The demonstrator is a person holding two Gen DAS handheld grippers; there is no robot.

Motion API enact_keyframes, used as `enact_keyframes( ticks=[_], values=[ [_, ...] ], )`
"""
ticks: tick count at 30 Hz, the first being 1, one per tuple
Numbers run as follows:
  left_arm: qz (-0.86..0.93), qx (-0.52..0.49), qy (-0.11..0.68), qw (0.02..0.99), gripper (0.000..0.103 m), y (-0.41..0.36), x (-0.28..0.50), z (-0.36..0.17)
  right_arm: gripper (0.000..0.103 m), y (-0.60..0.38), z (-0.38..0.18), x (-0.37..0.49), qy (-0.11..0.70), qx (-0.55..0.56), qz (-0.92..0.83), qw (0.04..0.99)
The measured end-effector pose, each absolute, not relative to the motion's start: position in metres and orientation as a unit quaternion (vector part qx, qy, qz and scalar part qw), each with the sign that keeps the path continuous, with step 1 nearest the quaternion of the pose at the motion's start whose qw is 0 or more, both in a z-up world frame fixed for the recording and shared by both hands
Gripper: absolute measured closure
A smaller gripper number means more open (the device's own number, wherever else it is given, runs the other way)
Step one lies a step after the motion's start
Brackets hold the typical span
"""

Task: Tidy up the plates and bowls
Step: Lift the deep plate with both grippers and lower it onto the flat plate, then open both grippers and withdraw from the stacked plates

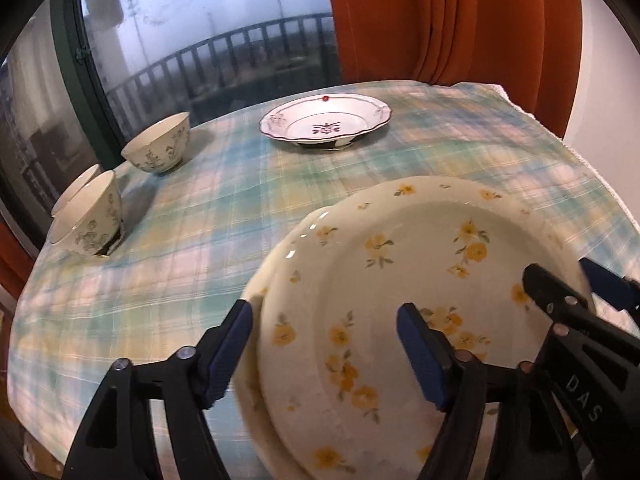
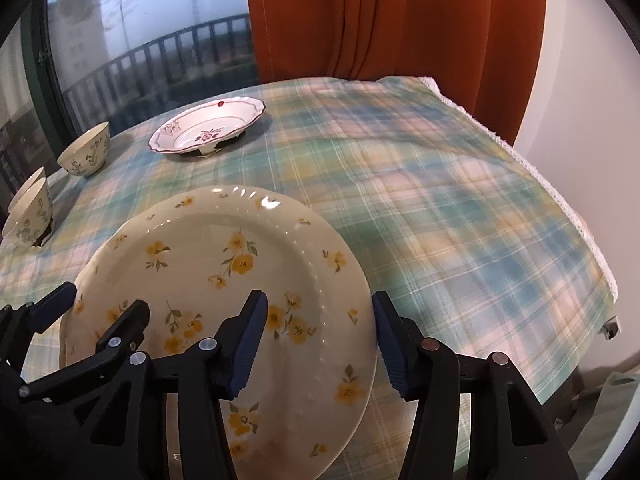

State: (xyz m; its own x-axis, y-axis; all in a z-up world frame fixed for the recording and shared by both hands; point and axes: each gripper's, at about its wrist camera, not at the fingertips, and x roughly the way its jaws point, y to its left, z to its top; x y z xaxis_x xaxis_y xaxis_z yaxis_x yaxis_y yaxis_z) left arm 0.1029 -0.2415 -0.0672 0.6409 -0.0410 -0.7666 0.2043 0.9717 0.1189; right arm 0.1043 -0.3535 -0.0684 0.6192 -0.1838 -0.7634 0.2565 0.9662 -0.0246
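A cream plate with yellow flowers (image 1: 400, 280) (image 2: 224, 272) lies on another like it at the table's near edge. My left gripper (image 1: 324, 344) is open, its fingers straddling the plates' left rim. My right gripper (image 2: 318, 336) is open, its fingers straddling the right rim. Neither pad visibly clamps the rim. A white scalloped dish with a red pattern (image 1: 324, 120) (image 2: 208, 128) stands at the far side. A single floral bowl (image 1: 160, 148) (image 2: 86, 152) and two nested floral bowls (image 1: 88, 216) (image 2: 28, 212) stand at the left.
A plaid cloth covers the table (image 1: 200, 264) (image 2: 460, 208). An orange curtain (image 1: 448, 20) (image 2: 392, 20) hangs behind the table. A window with a balcony railing (image 1: 208, 48) is at the back left. The table's right edge drops off (image 2: 600, 280).
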Motion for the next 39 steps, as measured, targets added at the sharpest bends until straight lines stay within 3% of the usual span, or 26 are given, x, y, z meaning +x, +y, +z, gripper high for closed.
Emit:
enact_keyframes(
  ticks=[12, 18, 24, 28, 39],
  values=[
    [-0.089, 0.07, 0.441, 0.89, 0.022, -0.216, 0.099, -0.069, 0.045, -0.336, -0.072, 0.104, 0.433, 0.03, -0.139, 0.89],
    [-0.095, 0.062, 0.428, 0.897, 0.018, -0.201, 0.098, -0.057, 0.029, -0.333, -0.068, 0.106, 0.442, 0.053, -0.136, 0.885],
    [-0.099, 0.06, 0.422, 0.899, 0.014, -0.183, 0.102, -0.05, 0.027, -0.325, -0.063, 0.103, 0.438, 0.052, -0.158, 0.884],
    [-0.11, 0.06, 0.42, 0.899, 0.013, -0.173, 0.103, -0.045, 0.02, -0.311, -0.048, 0.097, 0.412, 0.042, -0.158, 0.896],
    [-0.116, 0.04, 0.39, 0.913, 0.013, -0.141, 0.119, -0.017, 0.02, -0.275, -0.016, 0.103, 0.372, 0.034, -0.161, 0.914]
  ],
)
